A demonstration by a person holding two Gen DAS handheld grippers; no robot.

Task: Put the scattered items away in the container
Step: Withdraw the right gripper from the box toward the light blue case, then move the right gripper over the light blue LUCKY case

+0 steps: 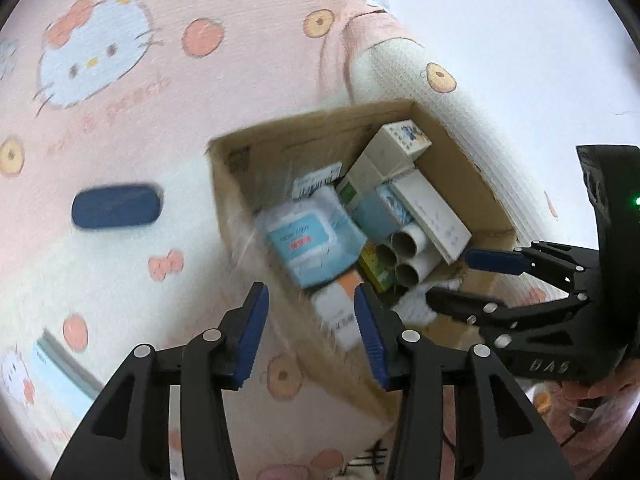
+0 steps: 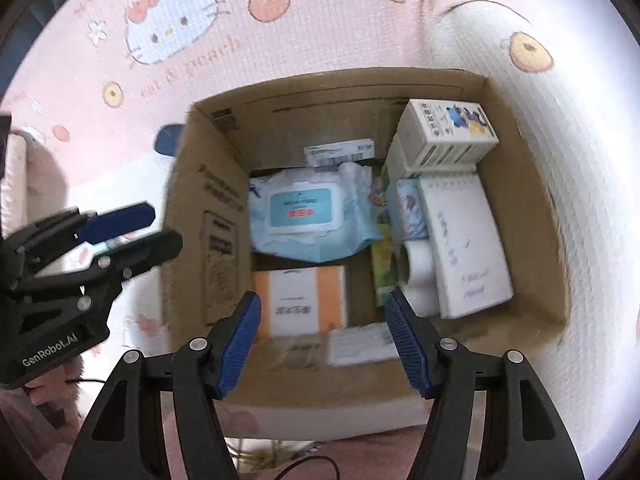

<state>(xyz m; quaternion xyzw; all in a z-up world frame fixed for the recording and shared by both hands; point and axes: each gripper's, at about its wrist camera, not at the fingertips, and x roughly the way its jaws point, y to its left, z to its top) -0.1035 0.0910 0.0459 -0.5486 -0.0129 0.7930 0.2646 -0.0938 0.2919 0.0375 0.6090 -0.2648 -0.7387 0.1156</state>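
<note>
An open cardboard box [image 1: 312, 122] [image 2: 340, 78] stands on a pink cartoon-print bedspread. Inside it lie a blue wet-wipes pack [image 1: 312, 240] [image 2: 308, 212], an orange-and-white box [image 2: 300, 300], a white spiral notebook [image 2: 464, 248], cardboard tubes [image 1: 404, 256] and a white carton [image 2: 448, 132]. My left gripper [image 1: 312, 320] [image 2: 166, 226] hovers over the box's left wall, open and empty. My right gripper [image 2: 324, 320] [image 1: 450, 276] hangs above the box's near side, open with nothing between its pads. A dark blue oval case [image 1: 116, 206] [image 2: 168, 140] lies on the bedspread left of the box.
A flat light-blue item [image 1: 60, 368] lies on the bedspread at the lower left of the left wrist view. A white quilted roll of bedding [image 2: 560, 200] runs along the box's right side. A black cable [image 2: 304, 464] trails near the bed's front edge.
</note>
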